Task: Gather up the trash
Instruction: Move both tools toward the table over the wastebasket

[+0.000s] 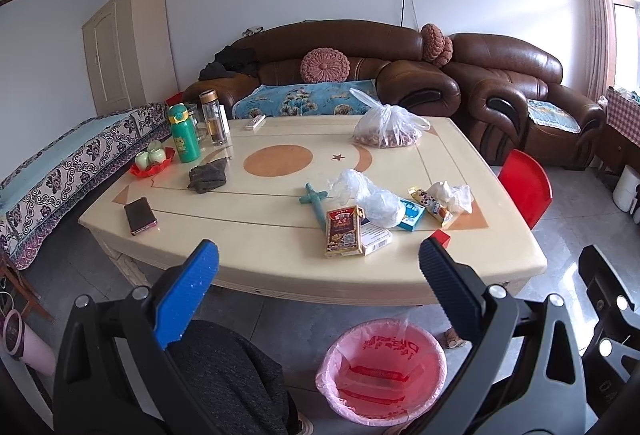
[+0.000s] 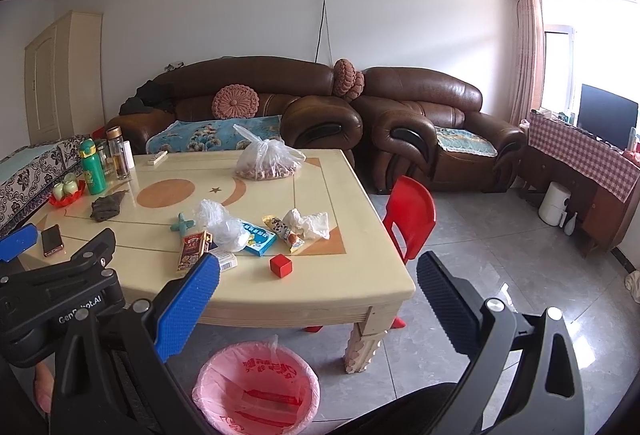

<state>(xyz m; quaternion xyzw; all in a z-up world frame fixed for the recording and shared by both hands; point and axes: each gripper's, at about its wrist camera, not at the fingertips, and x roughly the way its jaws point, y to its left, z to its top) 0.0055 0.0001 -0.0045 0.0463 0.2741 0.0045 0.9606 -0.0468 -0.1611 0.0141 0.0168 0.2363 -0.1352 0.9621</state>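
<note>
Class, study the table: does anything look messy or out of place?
Yes. Crumpled plastic bags, a snack wrapper and small boxes lie scattered on the table's near side, not in the pink-lined bin below.

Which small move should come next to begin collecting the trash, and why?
Probably reach the right gripper forward to the crumpled white wrapper near the table's right edge: both grippers are open and empty, and the pink-lined bin waits below.
</note>
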